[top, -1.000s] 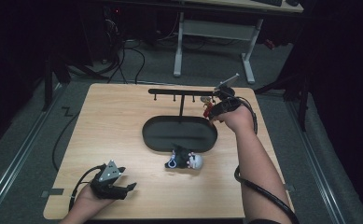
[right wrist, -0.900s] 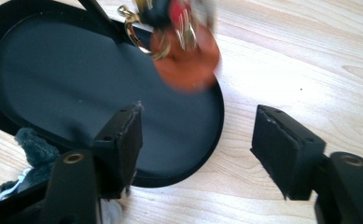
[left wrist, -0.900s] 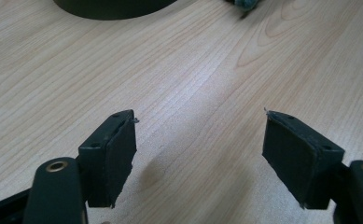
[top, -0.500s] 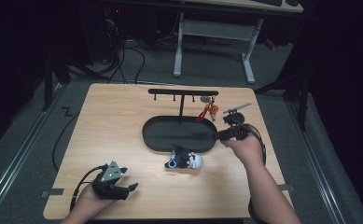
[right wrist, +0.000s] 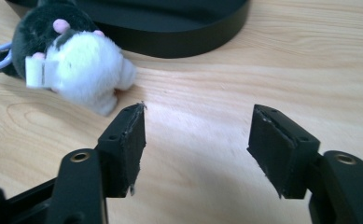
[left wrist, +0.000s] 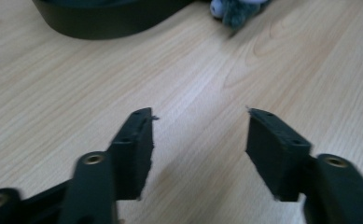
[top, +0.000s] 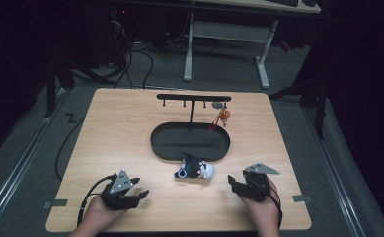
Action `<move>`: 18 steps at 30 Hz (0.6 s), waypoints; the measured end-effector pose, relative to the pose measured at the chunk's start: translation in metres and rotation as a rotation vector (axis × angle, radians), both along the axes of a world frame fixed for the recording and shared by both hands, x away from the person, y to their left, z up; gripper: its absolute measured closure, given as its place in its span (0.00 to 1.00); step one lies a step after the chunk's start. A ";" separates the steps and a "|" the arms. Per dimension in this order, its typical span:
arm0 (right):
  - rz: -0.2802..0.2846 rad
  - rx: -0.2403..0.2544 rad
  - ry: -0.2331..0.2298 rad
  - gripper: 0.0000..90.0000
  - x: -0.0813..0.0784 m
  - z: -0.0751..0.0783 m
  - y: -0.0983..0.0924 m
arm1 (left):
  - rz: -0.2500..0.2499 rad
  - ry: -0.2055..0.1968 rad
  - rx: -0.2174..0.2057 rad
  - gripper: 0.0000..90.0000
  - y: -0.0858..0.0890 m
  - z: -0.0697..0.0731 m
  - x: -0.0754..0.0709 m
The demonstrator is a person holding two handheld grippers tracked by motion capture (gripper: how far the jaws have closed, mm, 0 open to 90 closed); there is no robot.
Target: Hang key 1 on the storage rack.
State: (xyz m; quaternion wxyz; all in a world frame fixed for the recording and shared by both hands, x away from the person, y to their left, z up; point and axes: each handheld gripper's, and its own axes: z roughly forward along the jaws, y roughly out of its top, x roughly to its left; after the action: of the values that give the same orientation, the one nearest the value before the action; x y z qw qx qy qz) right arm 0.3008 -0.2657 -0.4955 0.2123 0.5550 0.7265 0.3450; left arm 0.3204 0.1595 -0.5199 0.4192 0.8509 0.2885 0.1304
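Both the left gripper point(top: 139, 193) and the right gripper point(top: 235, 181) had just been closing, half open on nothing, near the plush toy point(top: 195, 169), perhaps a mouse.

Black-and-white plush toy point(top: 195, 169), black tray point(top: 166, 146)

Right gripper point(right wrist: 198, 123): jaws apart, just been closing, nothing between them. Black-and-white plush toy point(right wrist: 72, 60) on wooden table point(right wrist: 263, 70), beside black tray point(right wrist: 170, 28).
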 end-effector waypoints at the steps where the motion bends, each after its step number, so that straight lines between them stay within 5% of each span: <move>1: -0.018 0.020 -0.031 0.43 -0.008 -0.003 -0.004 | 0.015 -0.002 -0.012 0.66 -0.004 0.001 0.003; 2: -0.042 0.057 -0.047 0.50 -0.017 -0.006 -0.010 | 0.037 -0.009 -0.014 0.77 -0.008 0.002 0.005; 3: -0.049 0.108 -0.010 0.51 -0.020 -0.006 -0.013 | 0.055 -0.014 -0.022 0.85 -0.012 0.003 0.007; 6: -0.019 0.102 -0.025 0.53 -0.024 -0.003 -0.017 | 0.112 -0.028 -0.047 0.99 -0.030 0.006 0.017; 13: 0.001 0.146 -0.015 0.55 -0.023 -0.003 -0.019 | 0.158 -0.045 0.000 1.00 -0.110 0.013 0.047; 18: 0.007 0.155 -0.013 0.55 -0.024 -0.002 -0.019 | 0.158 -0.023 0.030 1.00 -0.137 0.007 0.063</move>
State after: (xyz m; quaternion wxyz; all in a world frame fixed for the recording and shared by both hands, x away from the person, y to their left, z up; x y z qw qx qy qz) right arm 0.2772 -0.2852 -0.4978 0.1721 0.5649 0.6982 0.4046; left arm 0.3834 0.0223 -0.5133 0.3982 0.8301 0.3480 0.1770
